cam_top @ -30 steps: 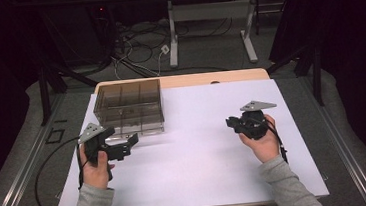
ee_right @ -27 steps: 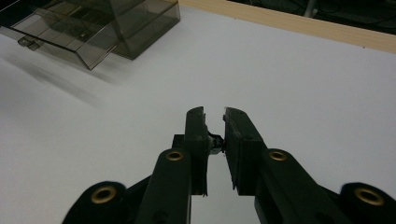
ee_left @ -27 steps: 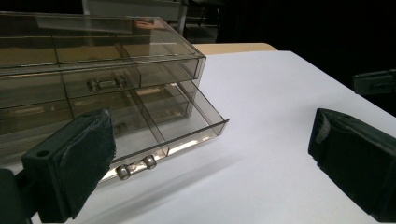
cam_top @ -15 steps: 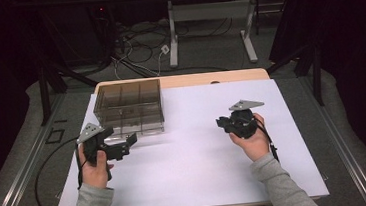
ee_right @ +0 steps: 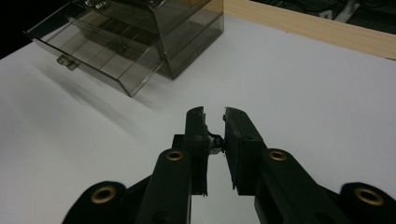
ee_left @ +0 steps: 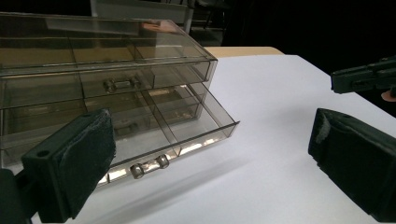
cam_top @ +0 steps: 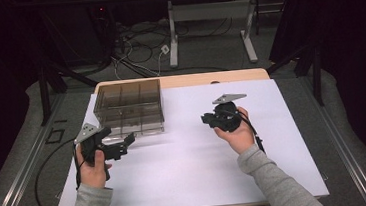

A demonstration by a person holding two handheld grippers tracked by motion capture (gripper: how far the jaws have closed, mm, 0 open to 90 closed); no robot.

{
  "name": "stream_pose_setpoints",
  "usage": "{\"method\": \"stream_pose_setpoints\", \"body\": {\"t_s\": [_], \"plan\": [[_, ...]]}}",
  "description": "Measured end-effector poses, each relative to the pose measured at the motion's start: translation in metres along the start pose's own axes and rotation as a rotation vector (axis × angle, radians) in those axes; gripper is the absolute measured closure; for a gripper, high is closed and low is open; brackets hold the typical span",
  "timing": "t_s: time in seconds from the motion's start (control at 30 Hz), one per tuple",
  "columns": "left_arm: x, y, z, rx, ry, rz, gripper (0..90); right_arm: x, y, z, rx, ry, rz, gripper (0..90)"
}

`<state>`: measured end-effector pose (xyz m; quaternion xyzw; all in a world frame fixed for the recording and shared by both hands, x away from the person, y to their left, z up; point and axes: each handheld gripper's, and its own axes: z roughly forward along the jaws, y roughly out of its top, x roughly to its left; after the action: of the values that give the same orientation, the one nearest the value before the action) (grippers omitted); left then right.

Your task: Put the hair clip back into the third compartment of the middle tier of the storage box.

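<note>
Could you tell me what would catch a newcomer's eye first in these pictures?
The smoky clear drawer box at the white table's far left stands out, its bottom drawer pulled out and apparently empty. The left tool sits open just before it, while the right tool, nearly closed, hovers mid-table.

- No legible text, labels, brand marks, numbers or signs in any view.
- Smoky clear drawer box (cam_top: 130, 107), upper left of the high view: surfaces bare, no lettering seen.
- White table cover (cam_top: 197, 172): unmarked.
- Black pads (ee_left: 84, 154) in the left gripper view: no markings readable.
</note>
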<state>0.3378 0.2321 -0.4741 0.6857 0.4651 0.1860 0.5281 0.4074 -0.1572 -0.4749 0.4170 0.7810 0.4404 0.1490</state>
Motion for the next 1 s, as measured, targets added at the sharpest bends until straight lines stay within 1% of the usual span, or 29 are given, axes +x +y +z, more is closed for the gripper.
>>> {"method": "stream_pose_setpoints", "body": {"t_s": [0.03,0.2,0.5,0.53,0.63,0.67,0.77,0.83,1.0], "plan": [[0.0,0.0,0.0,0.001,0.001,0.0,0.9,0.002,0.003,0.001,0.001,-0.001,0.006,79.7],[0.001,0.0,-0.001,0.001,0.002,0.001,0.9,0.008,0.015,0.008,-0.002,0.006,-0.017,79.7],[0.004,0.0,-0.002,-0.004,0.012,0.0,0.9,0.016,0.034,0.022,0.002,0.018,-0.026,79.7],[0.004,0.0,-0.002,-0.004,0.012,0.001,0.9,0.017,0.035,0.024,0.005,0.014,-0.029,79.7],[0.005,-0.001,-0.002,-0.003,0.014,0.001,0.9,0.018,0.039,0.03,0.004,0.02,-0.019,79.8],[0.005,-0.001,-0.001,-0.003,0.015,0.001,0.9,0.019,0.04,0.033,0.0,0.017,-0.025,79.7],[0.006,-0.001,-0.001,-0.001,0.016,0.001,0.9,0.024,0.042,0.038,0.002,0.019,-0.025,79.7],[0.006,-0.001,-0.001,-0.002,0.018,0.0,0.9,0.027,0.044,0.041,0.005,0.016,-0.037,79.7],[0.008,-0.002,-0.001,0.002,0.022,-0.001,0.9,0.035,0.047,0.05,0.007,0.028,-0.039,79.7]]}}
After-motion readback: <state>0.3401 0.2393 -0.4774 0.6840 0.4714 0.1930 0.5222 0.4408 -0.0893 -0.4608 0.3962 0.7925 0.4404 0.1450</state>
